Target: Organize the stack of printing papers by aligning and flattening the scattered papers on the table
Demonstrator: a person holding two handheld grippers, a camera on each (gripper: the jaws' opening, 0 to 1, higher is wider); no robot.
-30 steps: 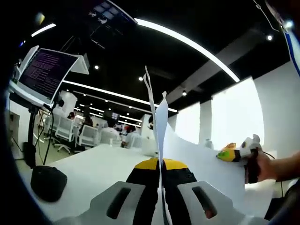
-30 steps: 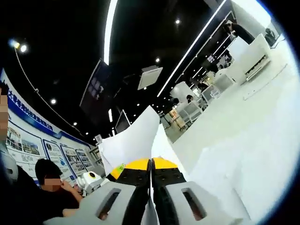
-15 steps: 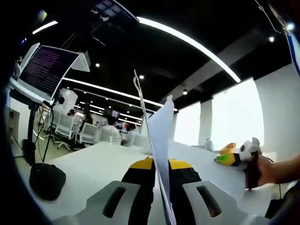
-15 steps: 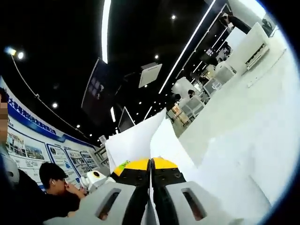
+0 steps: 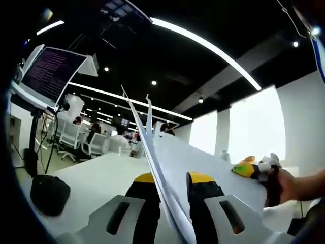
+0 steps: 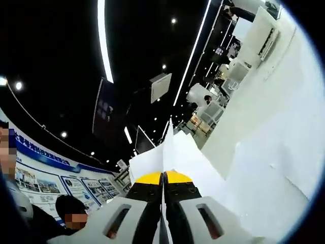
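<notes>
Black ceiling with curved light strips; monitor at 10 o'clock; white chairs behind bench.

Matt white papers; smooth glossy white table.

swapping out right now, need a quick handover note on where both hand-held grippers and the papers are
Left hand-held gripper: jaws parted, the papers standing edge-on in the gap; whether the pads touch them cannot be told.
Right hand-held gripper: shut on the papers at the opposite end.
The sheets are lifted above the white table, with corners fanned at uneven heights.
More loose sheets lie on the table.
Done: sheets gathered and raised.
Left: square the edges, lay the stack flat, add the loose ones.
</notes>
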